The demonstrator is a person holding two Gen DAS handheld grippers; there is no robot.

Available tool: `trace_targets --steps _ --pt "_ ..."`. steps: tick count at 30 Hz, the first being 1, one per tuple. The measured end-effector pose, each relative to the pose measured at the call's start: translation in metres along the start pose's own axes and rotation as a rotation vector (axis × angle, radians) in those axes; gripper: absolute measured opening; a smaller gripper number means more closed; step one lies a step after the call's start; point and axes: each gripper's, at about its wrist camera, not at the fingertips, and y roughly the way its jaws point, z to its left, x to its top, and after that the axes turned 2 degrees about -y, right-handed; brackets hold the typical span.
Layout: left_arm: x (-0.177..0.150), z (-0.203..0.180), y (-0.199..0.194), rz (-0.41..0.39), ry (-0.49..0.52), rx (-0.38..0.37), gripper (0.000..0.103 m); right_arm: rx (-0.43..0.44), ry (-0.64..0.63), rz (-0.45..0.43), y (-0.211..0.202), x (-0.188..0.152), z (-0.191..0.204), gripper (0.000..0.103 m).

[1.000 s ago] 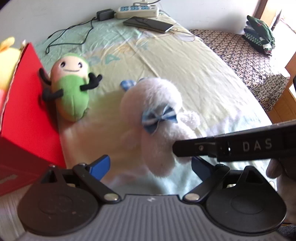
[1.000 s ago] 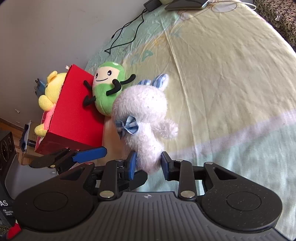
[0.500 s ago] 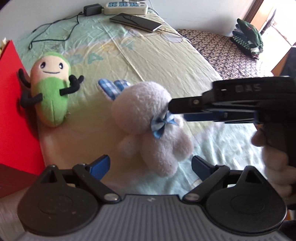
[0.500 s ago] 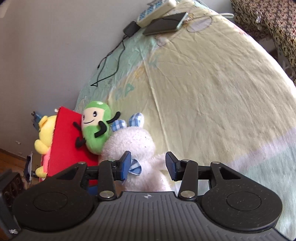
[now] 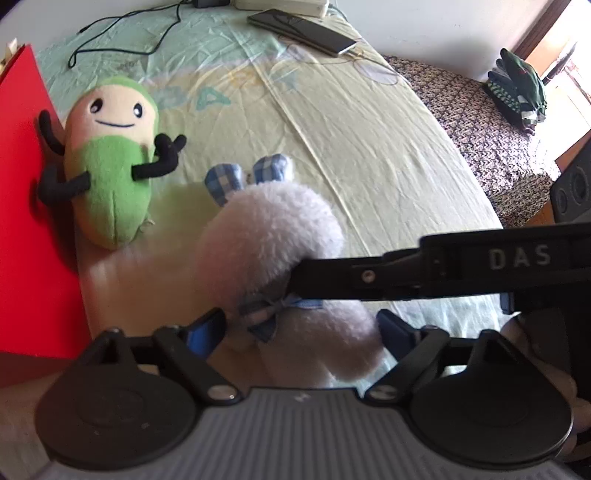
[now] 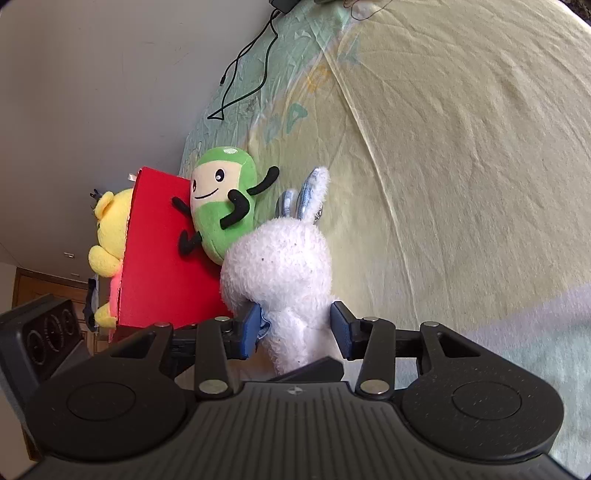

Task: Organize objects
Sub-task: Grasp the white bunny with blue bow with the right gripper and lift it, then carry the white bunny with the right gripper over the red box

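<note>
A white plush rabbit (image 5: 273,225) with blue checked ears and a blue bow lies on the yellow-green sheet. My right gripper (image 6: 297,325) has a blue pad pressed on each side of the rabbit (image 6: 280,258) at the neck, shut on it. In the left wrist view that right gripper (image 5: 295,284) reaches in from the right across the bow. The left gripper (image 5: 301,328) stands wide open, and the rabbit's body lies between its fingers without touching them. A green bean plush (image 5: 110,173) leans against a red box (image 5: 26,221).
A yellow bear plush (image 6: 109,229) sits in the red box (image 6: 159,266). A phone (image 5: 303,31), a black cable (image 5: 122,40) and a power strip lie at the far end. A patterned seat (image 5: 480,110) with folded clothes (image 5: 517,88) stands to the right.
My right gripper has come down around the rabbit's neck and its pads now press the plush. The left gripper has moved closer to the rabbit and stays open.
</note>
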Motion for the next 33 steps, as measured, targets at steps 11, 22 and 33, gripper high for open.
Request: trace_targets --steps 11,22,33 --pt "-0.002 -0.012 0.0 -0.005 0.039 0.043 0.07 0.0 0.002 -0.007 0.001 -0.006 0.003 0.044" --pt "-0.009 -0.02 -0.011 -0.012 0.062 0.086 0.064 -0.016 -0.026 -0.035 -0.005 -0.019 0.012 0.04" --pt "-0.02 -0.02 -0.029 -0.031 0.082 0.101 0.063 0.002 -0.037 -0.054 -0.008 -0.033 0.022 0.039"
